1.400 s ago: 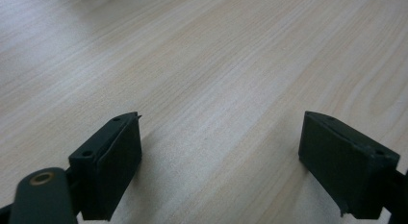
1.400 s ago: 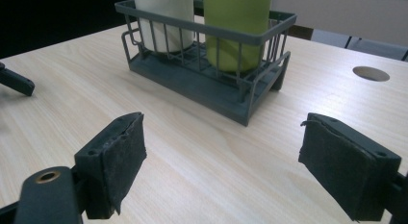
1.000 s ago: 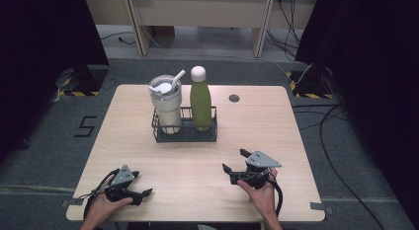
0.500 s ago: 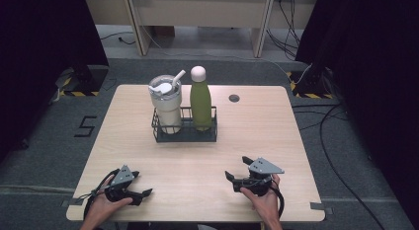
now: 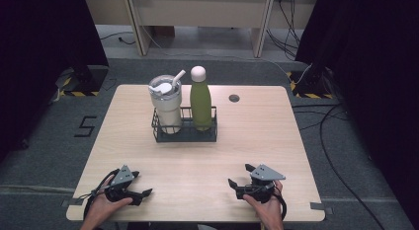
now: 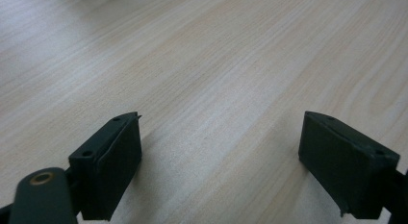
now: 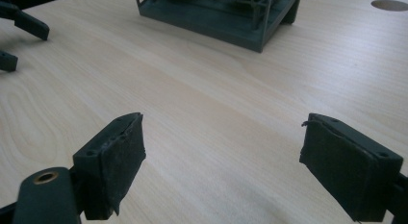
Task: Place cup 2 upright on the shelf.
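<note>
A dark wire basket (image 5: 184, 132) stands at the table's middle back and holds a cream tumbler (image 5: 166, 104) with a lid and straw and a green bottle (image 5: 200, 99) with a white cap. My left gripper (image 5: 142, 184) rests low near the front left edge, open and empty, with bare wood between its jaws (image 6: 221, 137). My right gripper (image 5: 239, 174) sits near the front right, also open and empty (image 7: 221, 142). It faces the basket (image 7: 226, 15), which lies well ahead of it. The left gripper's jaw tips (image 7: 24, 24) show at the top left of the right gripper view.
The light wooden table (image 5: 276, 141) has a round cable hole (image 5: 234, 97) behind the basket on the right. Cables run across the grey floor (image 5: 346, 141) to the right. Dark curtains flank both sides.
My right gripper has drawn back a little toward the near edge of the table. The left gripper and the basket have stayed put.
</note>
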`<control>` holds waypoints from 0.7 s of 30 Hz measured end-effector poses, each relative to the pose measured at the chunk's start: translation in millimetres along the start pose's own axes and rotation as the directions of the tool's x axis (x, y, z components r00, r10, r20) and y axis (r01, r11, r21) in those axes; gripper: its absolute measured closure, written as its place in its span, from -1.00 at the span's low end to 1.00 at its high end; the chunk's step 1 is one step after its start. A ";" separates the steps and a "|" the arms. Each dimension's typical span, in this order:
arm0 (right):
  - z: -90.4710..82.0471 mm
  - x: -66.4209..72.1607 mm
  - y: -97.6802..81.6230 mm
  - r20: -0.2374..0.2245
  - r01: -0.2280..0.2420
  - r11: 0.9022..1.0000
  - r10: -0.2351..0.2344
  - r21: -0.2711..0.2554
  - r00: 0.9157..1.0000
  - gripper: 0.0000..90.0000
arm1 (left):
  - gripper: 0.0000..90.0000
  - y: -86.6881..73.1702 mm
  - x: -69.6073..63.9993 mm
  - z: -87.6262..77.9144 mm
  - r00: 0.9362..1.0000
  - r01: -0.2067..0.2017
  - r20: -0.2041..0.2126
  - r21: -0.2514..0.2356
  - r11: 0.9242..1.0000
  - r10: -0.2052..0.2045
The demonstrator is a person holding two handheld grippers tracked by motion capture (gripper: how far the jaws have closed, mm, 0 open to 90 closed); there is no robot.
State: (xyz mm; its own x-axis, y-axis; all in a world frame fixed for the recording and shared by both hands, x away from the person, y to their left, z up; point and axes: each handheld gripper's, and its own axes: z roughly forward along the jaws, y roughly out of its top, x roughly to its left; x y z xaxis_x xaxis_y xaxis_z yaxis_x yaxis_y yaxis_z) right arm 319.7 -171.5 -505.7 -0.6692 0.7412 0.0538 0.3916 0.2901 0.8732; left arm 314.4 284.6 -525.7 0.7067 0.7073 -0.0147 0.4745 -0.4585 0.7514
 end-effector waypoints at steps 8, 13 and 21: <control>-3.0 0.7 -5.4 0.015 -0.008 0.999 0.007 0.042 1.000 -0.66 | -0.68 0.0 0.0 0.0 1.000 0.000 0.001 0.000 1.000 0.000; -1.7 1.4 -9.5 0.025 -0.002 0.995 -0.001 0.103 1.000 -0.66 | -0.68 0.0 0.1 -0.1 1.000 -0.001 0.000 0.001 1.000 0.001; 0.8 1.1 -13.1 0.037 0.005 0.985 -0.011 0.175 0.999 -0.65 | -0.68 0.0 0.1 -0.2 1.000 -0.001 0.001 0.002 1.000 0.001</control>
State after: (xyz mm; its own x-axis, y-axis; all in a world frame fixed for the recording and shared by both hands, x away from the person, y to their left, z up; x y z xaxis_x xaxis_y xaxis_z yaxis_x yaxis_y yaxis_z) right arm 314.3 -174.1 -517.4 -0.6496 0.7598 0.0259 0.4929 0.3949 0.7753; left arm 314.4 284.8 -525.6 0.7078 0.7063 -0.0146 0.4747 -0.4602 0.7503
